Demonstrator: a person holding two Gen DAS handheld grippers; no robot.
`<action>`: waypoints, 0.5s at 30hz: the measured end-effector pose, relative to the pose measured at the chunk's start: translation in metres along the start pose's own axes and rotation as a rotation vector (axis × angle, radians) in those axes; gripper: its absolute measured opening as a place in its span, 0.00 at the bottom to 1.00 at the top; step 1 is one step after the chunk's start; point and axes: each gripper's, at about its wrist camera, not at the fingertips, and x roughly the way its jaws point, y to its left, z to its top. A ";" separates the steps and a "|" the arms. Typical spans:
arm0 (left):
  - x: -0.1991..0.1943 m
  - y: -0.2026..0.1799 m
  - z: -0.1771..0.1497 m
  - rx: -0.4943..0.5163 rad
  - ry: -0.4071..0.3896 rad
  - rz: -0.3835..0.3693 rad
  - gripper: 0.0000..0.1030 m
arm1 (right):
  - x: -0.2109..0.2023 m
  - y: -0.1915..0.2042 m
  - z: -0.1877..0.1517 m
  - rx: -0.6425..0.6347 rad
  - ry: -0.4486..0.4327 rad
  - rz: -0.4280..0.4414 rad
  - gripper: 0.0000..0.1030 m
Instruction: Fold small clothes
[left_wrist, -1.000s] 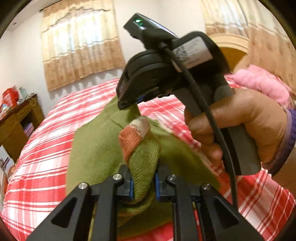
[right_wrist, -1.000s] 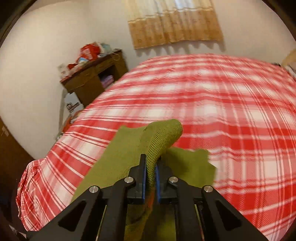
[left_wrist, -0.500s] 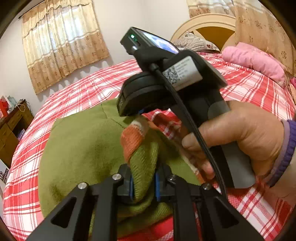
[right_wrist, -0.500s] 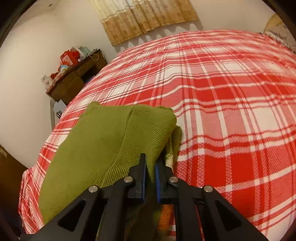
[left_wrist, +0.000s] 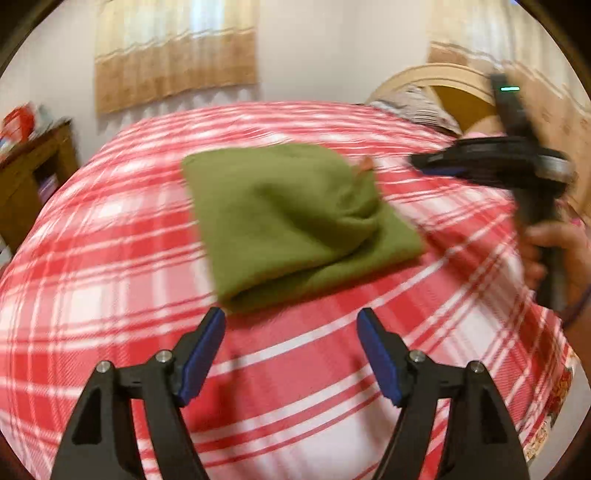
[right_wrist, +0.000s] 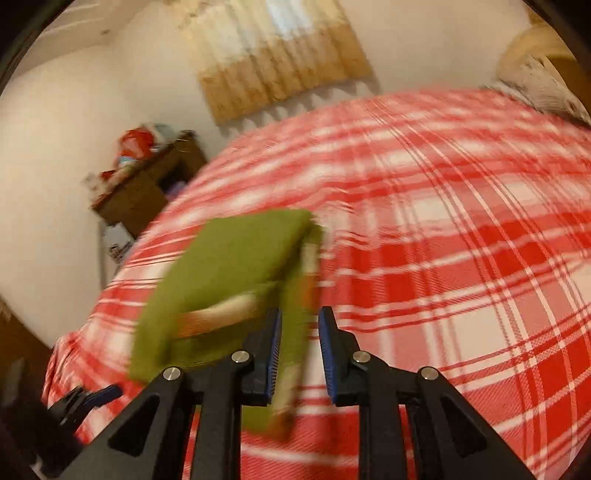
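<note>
Nearest in the left wrist view: left tool (left_wrist: 291, 326) spread wide, jaws just opened, nothing between the blue pads, only red plaid bed (left_wrist: 110, 288) showing in the gap. Probably released on purpose, so the fold settles without being dragged along.

In the right wrist view: right tool (right_wrist: 300, 334) parted a little, jaws just been opening, a blurred green edge in the gap with no pad clearly pressing on it. Looks like letting go after laying the cloth down.

Just beyond both tools: green knit garment (left_wrist: 291, 221), flat on the bed, doubled over into a rough rectangle, thick rolled edge toward the camera, slight bulge in the upper layer. Orange and cream trim (right_wrist: 221, 314) peeking from under the top layer. Fairly tidy; corners not quite squared.

Farther right: a hand (left_wrist: 554, 254) gripping the other tool's handle.

Farthest: wooden cabinet (right_wrist: 147, 188), curtain (left_wrist: 173, 55), headboard.
</note>
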 end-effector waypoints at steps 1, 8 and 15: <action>-0.001 0.005 -0.001 -0.021 0.004 0.020 0.74 | -0.005 0.019 0.000 -0.054 -0.006 0.016 0.25; -0.017 0.021 -0.002 -0.061 -0.007 0.108 0.74 | 0.018 0.100 -0.001 -0.373 0.034 -0.003 0.61; -0.020 0.044 -0.003 -0.085 0.002 0.133 0.74 | 0.070 0.082 -0.026 -0.464 0.257 -0.119 0.14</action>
